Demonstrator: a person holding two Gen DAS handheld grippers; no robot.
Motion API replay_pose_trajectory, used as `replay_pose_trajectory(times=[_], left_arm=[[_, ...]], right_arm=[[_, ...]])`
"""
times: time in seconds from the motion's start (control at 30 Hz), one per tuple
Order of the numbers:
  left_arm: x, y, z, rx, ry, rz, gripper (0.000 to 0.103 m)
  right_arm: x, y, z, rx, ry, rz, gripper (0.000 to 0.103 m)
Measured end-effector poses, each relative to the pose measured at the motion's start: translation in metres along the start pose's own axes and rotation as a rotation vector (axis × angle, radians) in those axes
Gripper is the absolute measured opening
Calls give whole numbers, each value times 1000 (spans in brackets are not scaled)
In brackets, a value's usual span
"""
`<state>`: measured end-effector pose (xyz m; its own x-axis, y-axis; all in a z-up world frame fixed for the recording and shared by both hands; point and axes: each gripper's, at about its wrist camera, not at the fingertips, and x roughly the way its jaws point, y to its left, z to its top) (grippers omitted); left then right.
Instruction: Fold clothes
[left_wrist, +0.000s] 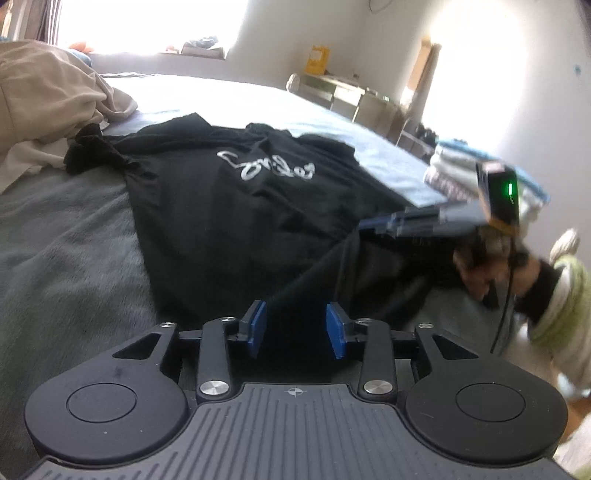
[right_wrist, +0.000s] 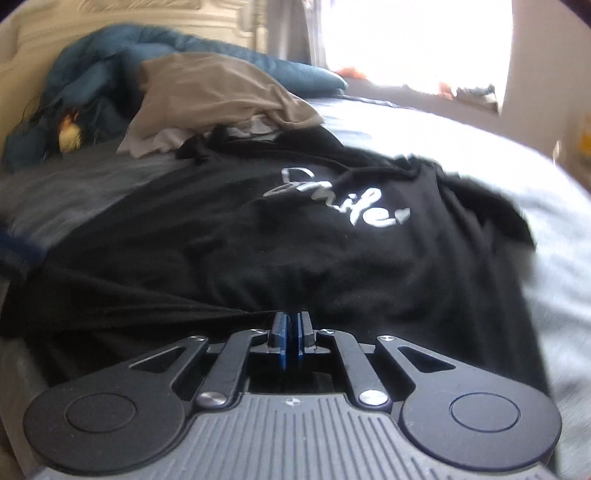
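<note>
- Ahead of your left gripper (left_wrist: 296, 329): black T-shirt (left_wrist: 236, 206) spread flat, low; you can pass over it.
- Left of that tool: bare grey blanket (left_wrist: 62, 251), open room.
- Far left ahead: beige garment heap (left_wrist: 44, 107) blocks a low sweep.
- Right of your left tool: right gripper (left_wrist: 373, 224) and the hand (left_wrist: 491, 266) holding it cross the shirt's edge, with a folded stack (left_wrist: 458, 173) behind.
- Ahead-right of your right tool: pale sheet (right_wrist: 461, 147), clear.
- Ahead-left: a blue duvet (right_wrist: 110, 70) bunched high.
</note>
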<state>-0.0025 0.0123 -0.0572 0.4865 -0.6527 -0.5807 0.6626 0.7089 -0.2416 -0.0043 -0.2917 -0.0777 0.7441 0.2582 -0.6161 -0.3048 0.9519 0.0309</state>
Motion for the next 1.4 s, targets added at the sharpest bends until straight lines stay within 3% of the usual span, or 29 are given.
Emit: replay_pose_trajectory(times=[0.03,0.07,0.13,0.33,0.43,0.6,0.73,0.8,1.03,1.13,1.3,1.4], left_arm=[[-2,-3,-3,21,6,11,40],[-3,-7,-7,44,11,23,42],[-5,-15,-13,97,17,46,43],[-11,-24,-23,153,9,58,44],[-15,-28,-30,175,0,65,44],[-16,-34,-43,193,9,93,44],[-11,-30,-48,184,-6,123,44],[-8,-26,-47,160,-11,127,43],[-10,-1,-41,25,-27,73,30],[-12,8,-41,-18,-32,57,23],[-13,13,-43,-49,-40,42,24],[-14,14,-43,-70,-43,25,28]], right_arm=[[-4,-3,0,24,-8,4,14],[-9,-5,-1,42,-14,0,28],[-24,-6,-4,69,-34,-23,44],[-76,-3,-10,169,-97,-66,45],[-99,16,-17,179,-140,-19,45],[-96,91,-37,-89,-86,98,43],[-69,146,-45,-345,-20,115,39],[-55,156,-40,-369,-9,125,39],[-14,125,-10,-88,68,271,39],[-7,105,-6,91,103,336,40],[-9,68,-10,420,133,443,42],[-3,58,-16,518,170,452,42]])
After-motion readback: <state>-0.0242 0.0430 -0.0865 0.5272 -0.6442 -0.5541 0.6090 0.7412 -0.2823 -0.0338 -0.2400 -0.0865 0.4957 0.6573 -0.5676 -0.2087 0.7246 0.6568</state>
